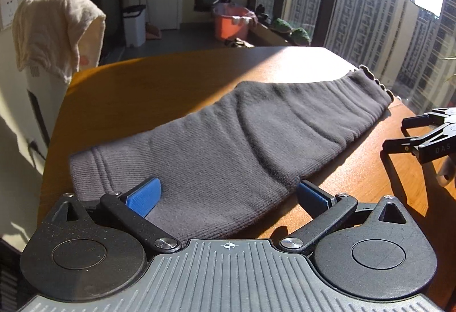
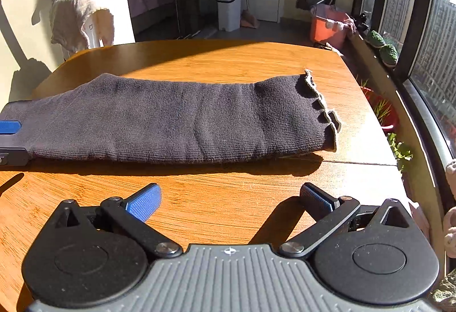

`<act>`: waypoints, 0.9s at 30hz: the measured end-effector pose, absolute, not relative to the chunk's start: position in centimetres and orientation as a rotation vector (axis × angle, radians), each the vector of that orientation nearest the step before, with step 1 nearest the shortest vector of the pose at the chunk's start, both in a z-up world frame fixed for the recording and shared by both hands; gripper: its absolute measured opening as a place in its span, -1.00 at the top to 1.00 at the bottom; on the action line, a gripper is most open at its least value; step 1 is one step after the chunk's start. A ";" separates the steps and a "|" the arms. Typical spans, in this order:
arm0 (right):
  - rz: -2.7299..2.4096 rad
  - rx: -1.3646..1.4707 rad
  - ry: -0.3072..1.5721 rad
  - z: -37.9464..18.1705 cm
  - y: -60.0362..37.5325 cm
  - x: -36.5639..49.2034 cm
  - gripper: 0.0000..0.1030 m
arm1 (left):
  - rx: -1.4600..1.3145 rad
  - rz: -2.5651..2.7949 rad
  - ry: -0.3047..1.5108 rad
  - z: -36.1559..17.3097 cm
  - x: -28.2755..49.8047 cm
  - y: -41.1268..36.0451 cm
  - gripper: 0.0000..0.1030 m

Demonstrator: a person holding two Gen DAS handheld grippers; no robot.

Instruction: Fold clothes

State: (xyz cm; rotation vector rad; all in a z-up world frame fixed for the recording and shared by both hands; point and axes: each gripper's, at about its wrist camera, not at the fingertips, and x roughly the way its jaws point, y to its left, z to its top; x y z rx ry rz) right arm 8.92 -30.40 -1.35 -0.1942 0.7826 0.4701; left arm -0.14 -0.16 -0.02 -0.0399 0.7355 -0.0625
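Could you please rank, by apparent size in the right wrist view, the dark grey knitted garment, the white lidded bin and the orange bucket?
1. Dark grey knitted garment, by far the largest.
2. White lidded bin and orange bucket look alike; both stand far off, so no ranking.

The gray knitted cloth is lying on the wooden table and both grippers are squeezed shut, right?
Not quite. The gray knitted cloth does lie on the wooden table, but both grippers are open. The left wrist view shows the left gripper spread wide over the cloth's end, and the right wrist view shows the right gripper spread over bare wood.
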 end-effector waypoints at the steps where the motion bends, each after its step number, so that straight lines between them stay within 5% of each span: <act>1: 0.475 -0.195 0.782 -1.5 -30.7 8.2 -1.00 | -0.026 -0.062 0.734 -0.1 -0.6 -0.7 -1.00; 8: 0.482 -0.169 0.831 1.5 -33.1 10.5 -1.00 | -0.172 -0.036 0.676 1.0 -0.3 0.7 -1.00; 14: 0.575 -0.088 0.576 3.5 -30.0 13.0 -1.00 | -0.148 -0.048 0.645 1.4 0.8 -1.7 -1.00; 18: 0.549 -0.112 0.759 -0.3 -26.9 17.9 -1.00 | -0.133 -0.007 0.706 -0.5 1.9 -1.6 -1.00; 27: 0.569 -0.228 0.802 -0.1 -31.2 9.9 -1.00 | -0.128 -0.108 0.701 -0.6 -2.8 -2.5 -1.00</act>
